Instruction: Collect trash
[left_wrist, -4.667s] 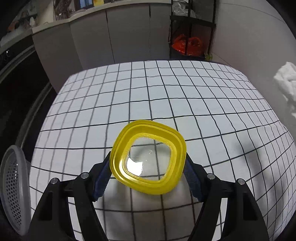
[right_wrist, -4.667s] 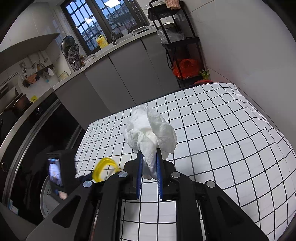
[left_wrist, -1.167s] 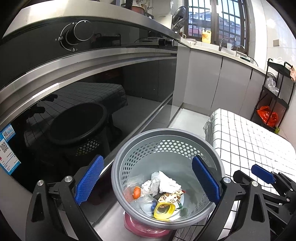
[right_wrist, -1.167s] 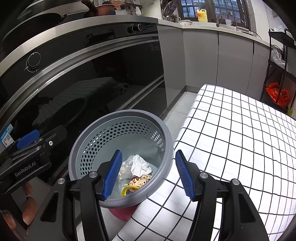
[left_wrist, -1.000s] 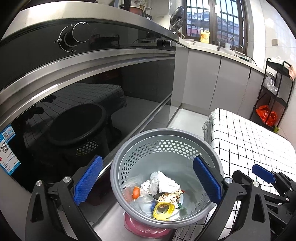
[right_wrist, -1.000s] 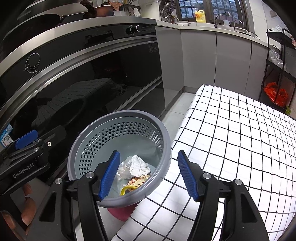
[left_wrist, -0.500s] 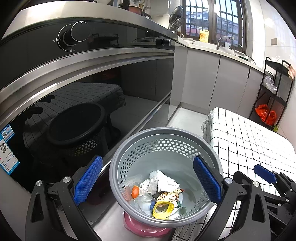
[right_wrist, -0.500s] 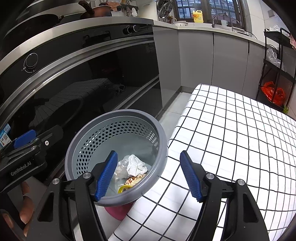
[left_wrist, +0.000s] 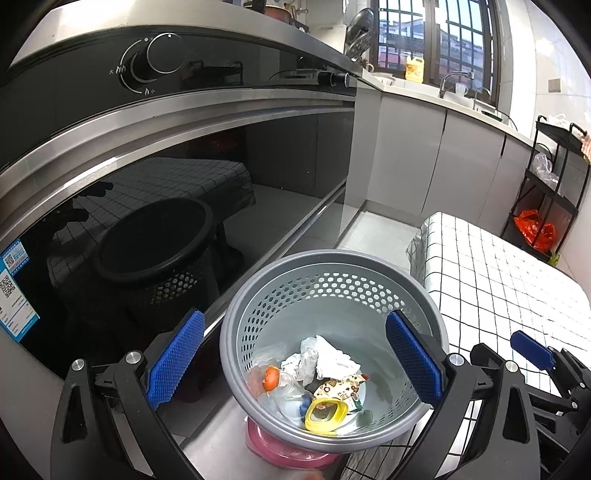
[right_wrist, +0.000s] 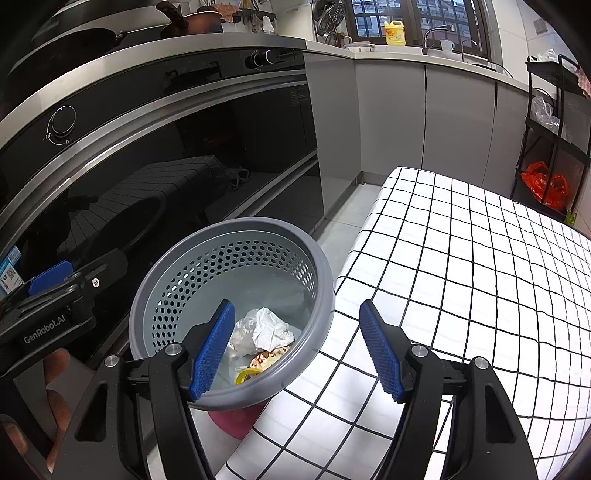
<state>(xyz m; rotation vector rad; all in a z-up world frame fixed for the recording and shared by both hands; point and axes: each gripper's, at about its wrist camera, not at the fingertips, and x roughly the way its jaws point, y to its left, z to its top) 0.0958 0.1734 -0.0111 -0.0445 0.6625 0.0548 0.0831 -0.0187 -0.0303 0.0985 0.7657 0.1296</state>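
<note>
A grey perforated trash basket (left_wrist: 334, 258) stands on a pink base beside the checkered table; it also shows in the right wrist view (right_wrist: 229, 225). Inside lie a crumpled white tissue (left_wrist: 334, 360), a yellow lid (left_wrist: 325, 415), a printed wrapper (left_wrist: 340, 391) and a clear bottle with an orange cap (left_wrist: 271, 377). The tissue (right_wrist: 267, 330) and a bit of the yellow lid (right_wrist: 245, 374) also show in the right wrist view. My left gripper (left_wrist: 295, 358) is open and empty above the basket. My right gripper (right_wrist: 295, 347) is open and empty over the basket's right rim.
A black oven front (left_wrist: 147, 177) with a steel rail stands behind the basket. The table with a black-and-white checkered cloth (right_wrist: 461, 266) lies to the right. Grey cabinets (right_wrist: 391, 118) and a black rack with a red bag (right_wrist: 545, 186) stand at the back.
Both grippers held trash 4.7 s ago, the left the yellow lid, the right the tissue; both items now lie in the basket. Over the last second both grippers drew back slightly.
</note>
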